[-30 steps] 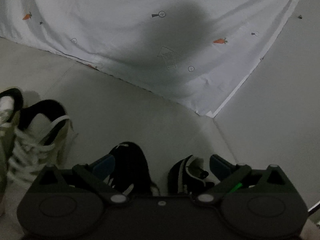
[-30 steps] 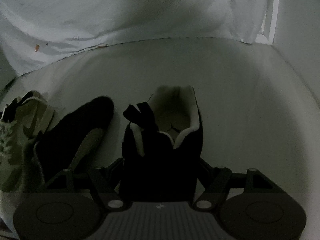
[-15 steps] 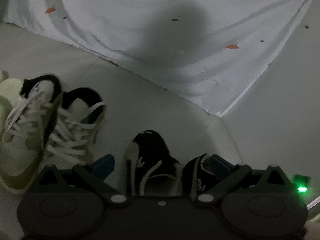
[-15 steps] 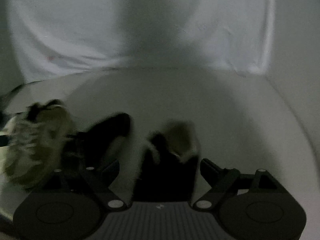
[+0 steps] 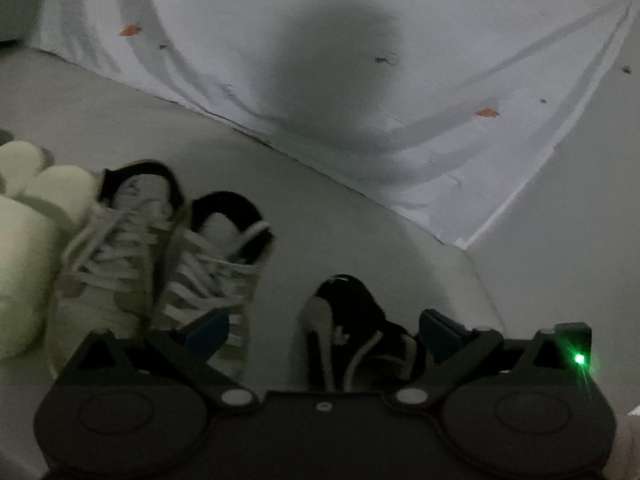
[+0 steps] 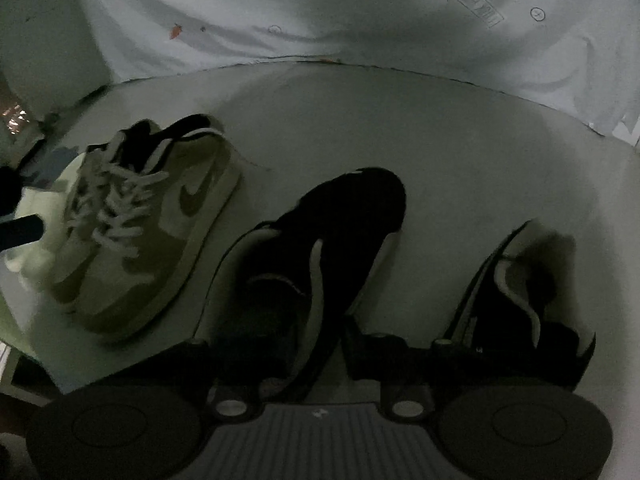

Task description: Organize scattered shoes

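- Your left gripper [image 5: 324, 330] is spread wide around a black shoe [image 5: 352, 336]; pale sneakers [image 5: 160, 256] sit at ten o'clock.
- Your right gripper [image 6: 318, 354] is parted, empty, over that shoe.

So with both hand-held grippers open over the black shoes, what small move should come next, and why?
Probably close the right hand-held gripper on the black shoe between its fingers and slide it toward the other black shoe. The two lie apart at different angles, while the laced sneakers already sit side by side.
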A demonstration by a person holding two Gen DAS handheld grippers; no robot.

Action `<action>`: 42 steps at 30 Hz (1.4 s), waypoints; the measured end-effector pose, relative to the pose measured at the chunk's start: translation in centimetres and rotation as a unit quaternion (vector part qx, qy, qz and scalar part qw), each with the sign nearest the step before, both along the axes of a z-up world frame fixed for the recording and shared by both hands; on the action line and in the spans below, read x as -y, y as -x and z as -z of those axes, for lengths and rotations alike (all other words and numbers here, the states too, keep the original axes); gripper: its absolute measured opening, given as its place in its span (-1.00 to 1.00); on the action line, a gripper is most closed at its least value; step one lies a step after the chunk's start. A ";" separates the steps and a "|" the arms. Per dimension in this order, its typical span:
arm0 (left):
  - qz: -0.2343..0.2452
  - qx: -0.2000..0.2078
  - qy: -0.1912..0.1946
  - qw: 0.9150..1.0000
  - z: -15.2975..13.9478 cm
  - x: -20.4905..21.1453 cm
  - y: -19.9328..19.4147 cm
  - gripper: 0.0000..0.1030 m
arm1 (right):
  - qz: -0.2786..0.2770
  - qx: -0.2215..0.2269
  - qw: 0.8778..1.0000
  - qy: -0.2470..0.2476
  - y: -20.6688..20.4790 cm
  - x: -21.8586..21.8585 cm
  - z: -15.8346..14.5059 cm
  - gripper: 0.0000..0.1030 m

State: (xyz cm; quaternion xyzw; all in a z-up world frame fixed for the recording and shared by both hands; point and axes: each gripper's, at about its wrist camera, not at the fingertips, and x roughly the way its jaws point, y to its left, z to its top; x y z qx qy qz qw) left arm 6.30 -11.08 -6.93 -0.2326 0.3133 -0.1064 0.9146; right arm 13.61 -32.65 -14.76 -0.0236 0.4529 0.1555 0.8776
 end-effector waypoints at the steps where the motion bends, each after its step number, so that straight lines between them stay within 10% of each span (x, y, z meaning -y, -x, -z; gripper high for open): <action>1: -0.003 0.000 0.001 1.000 0.0 -0.2 -0.1 0.99 | 0.002 -0.004 1.000 -0.002 -0.6 0.1 0.0 -0.55; 13: 0.033 -0.007 0.002 0.999 1.2 0.9 -8.7 0.99 | 0.038 -0.006 0.999 0.037 -12.8 2.3 -1.1 -0.61; 32: 0.119 -0.028 0.008 0.992 2.4 1.3 -20.7 0.99 | -0.159 0.024 0.975 0.154 -25.3 -0.8 -1.4 -0.28; 38: 0.103 -0.030 0.013 0.994 2.6 0.0 -20.4 0.99 | -0.097 0.047 0.977 0.186 -24.0 0.4 -3.6 0.51; 42: 0.094 -0.027 0.022 0.995 2.6 -0.7 -20.0 0.99 | 0.032 0.049 0.990 0.126 -21.7 2.4 -5.7 0.64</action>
